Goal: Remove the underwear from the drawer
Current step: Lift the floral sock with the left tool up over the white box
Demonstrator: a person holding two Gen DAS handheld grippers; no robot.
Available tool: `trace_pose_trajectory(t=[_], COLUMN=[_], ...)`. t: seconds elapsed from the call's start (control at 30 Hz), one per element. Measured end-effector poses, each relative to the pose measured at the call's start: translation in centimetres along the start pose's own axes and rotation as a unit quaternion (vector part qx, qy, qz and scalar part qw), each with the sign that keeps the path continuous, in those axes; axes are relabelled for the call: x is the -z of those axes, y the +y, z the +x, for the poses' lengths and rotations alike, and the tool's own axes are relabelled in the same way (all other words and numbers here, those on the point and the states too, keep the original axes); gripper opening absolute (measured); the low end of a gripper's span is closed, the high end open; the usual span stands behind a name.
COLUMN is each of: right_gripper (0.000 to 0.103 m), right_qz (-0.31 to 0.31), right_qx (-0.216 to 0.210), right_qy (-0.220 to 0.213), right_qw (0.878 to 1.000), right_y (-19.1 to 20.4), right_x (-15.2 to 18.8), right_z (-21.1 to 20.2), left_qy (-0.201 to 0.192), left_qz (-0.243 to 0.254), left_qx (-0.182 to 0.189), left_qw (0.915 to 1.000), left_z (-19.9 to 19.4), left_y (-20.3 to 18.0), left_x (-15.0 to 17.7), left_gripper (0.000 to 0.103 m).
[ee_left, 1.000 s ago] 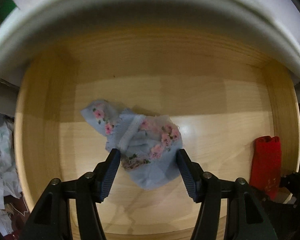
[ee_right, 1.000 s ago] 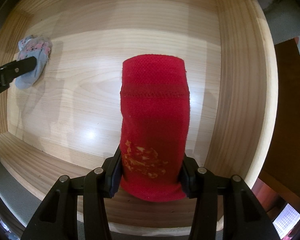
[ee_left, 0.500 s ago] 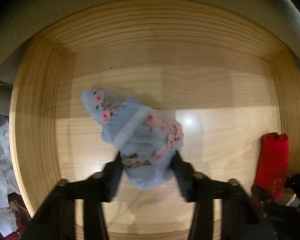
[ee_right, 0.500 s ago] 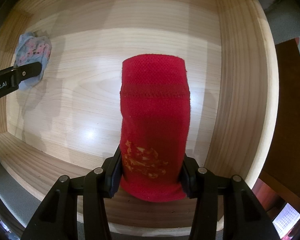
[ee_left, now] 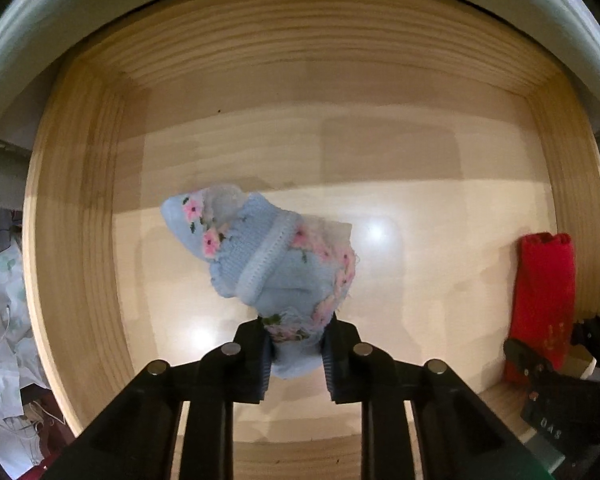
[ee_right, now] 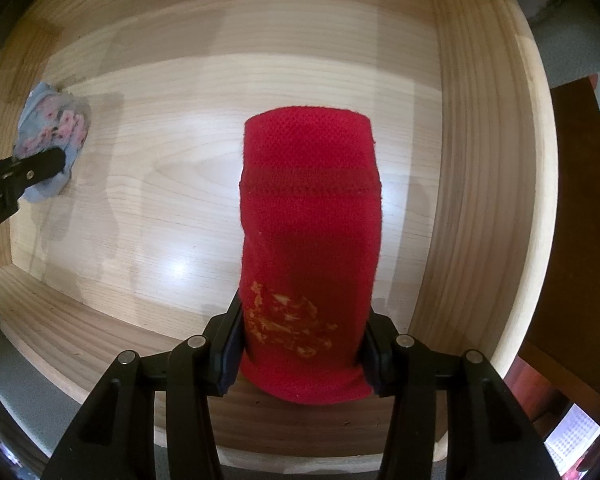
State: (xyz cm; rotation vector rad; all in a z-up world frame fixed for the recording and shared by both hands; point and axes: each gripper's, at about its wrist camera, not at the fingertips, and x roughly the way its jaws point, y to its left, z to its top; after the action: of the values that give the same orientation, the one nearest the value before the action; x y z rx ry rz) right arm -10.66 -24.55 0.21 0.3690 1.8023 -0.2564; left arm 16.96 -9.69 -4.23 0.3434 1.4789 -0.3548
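A light blue floral underwear (ee_left: 268,264) lies bunched in the open wooden drawer (ee_left: 76,240). My left gripper (ee_left: 296,344) is shut on its near end; the far end hangs free above the drawer floor. It also shows at far left in the right wrist view (ee_right: 56,132), with the left gripper (ee_right: 40,168) on it. A red folded underwear (ee_right: 310,236) with a gold print stands between the jaws of my right gripper (ee_right: 300,344), which is shut on its lower end. It shows at the right in the left wrist view (ee_left: 542,300).
The drawer's wooden walls (ee_right: 480,160) surround both garments. The white cabinet front (ee_left: 60,20) arches above the drawer. Crumpled light fabric (ee_left: 0,320) lies outside the drawer on the left.
My left gripper has closed from open onto the blue floral underwear and pulled its near end up. The right gripper stays shut on the red underwear, unmoved.
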Motion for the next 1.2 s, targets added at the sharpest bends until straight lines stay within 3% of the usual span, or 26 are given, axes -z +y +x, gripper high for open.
trace_pose_trajectory(t=[0.53,0.83,1.2], right_gripper=[0.046,0.045,0.044], right_qz=[0.013,0.020,0.020], right_qx=[-0.003,-0.002,0.002], right_qy=[-0.011,-0.014,-0.018], right_qw=[1.000,1.000,1.000], right_y=[-0.4,-0.9,-1.1], right_x=[0.4,0.8,0.9], right_z=[-0.2,-0.2,0.1], left_qy=[-0.051,-0.104,-0.185], left_qz=[-0.001,0.009,0.025], left_qx=[0.005,-0.009,-0.016], left_qw=[0.9987,0.9944,0.9822], left_z=[-3.9,-7.8,-19.3], left_y=[0.4,-1.0,1.7], left_x=[1.5,5.9,7.4], left_gripper=[0.020,0.020,0.020])
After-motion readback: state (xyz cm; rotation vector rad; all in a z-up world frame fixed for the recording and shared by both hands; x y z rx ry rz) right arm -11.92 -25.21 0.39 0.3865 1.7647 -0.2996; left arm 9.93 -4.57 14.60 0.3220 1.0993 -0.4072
